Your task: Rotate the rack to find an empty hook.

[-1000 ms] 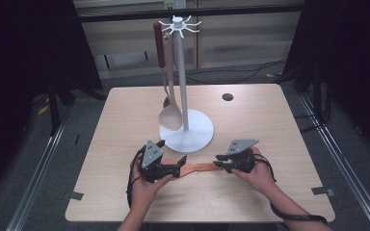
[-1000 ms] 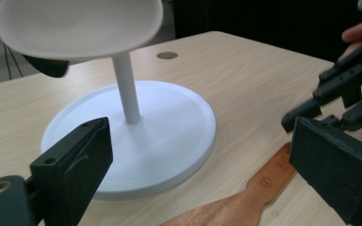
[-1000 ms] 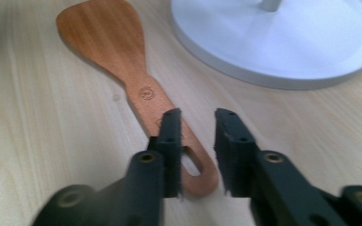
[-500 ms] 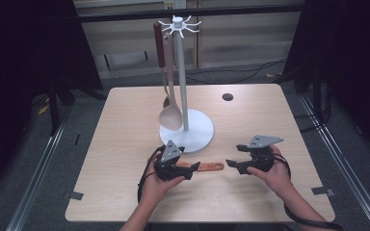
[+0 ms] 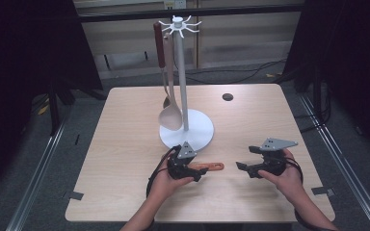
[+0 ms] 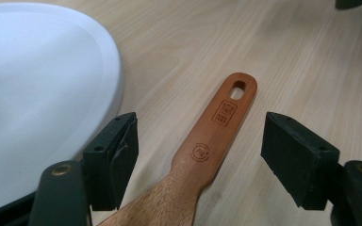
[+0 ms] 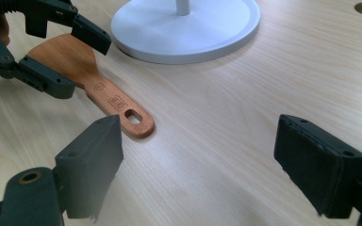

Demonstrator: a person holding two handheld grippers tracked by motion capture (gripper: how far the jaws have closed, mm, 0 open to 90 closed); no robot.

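Looks like a lab recording bay. Pale wooden table (image 5: 125,144) ringed by black curtains (image 5: 24,53) from 9 to 3 o'clock, metal floor rails (image 5: 38,168) at both sides, loose cables (image 5: 241,74) on grey floor at 1 o'clock.

We see a flat wooden spatula (image 6: 206,153) lying on the table, its reddish-brown handle ending in a rounded tip with an oval hanging hole and stamped marks, just beside the white round base (image 5: 200,129) of the utensil stand.
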